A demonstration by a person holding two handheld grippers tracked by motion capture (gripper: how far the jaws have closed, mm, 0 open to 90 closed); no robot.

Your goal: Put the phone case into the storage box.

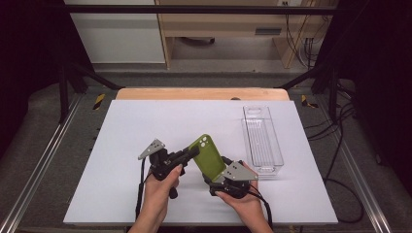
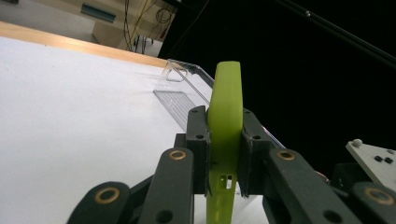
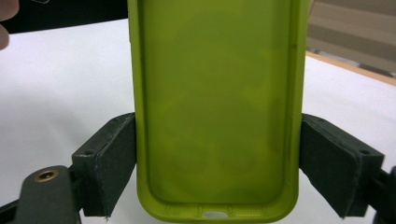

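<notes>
Green phone case (image 1: 209,156) held tilted above the white tabletop (image 1: 121,145), left gripper (image 1: 193,152) jaws pinched on its faces near the camera cutout, right gripper (image 1: 218,177) jaws clamped across its side edges, clear plastic tray (image 1: 263,141) just beside; no legible writing.

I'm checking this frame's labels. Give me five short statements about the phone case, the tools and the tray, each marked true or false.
1. The green phone case lies flat on the table. False: both tools hold it up.
2. The left tool clamps the case's faces. True.
3. The right tool grips the case across its width. True.
4. The clear tray holds the case. False: it is empty.
5. The tray sits beside the left hand. False: beside the right.
</notes>
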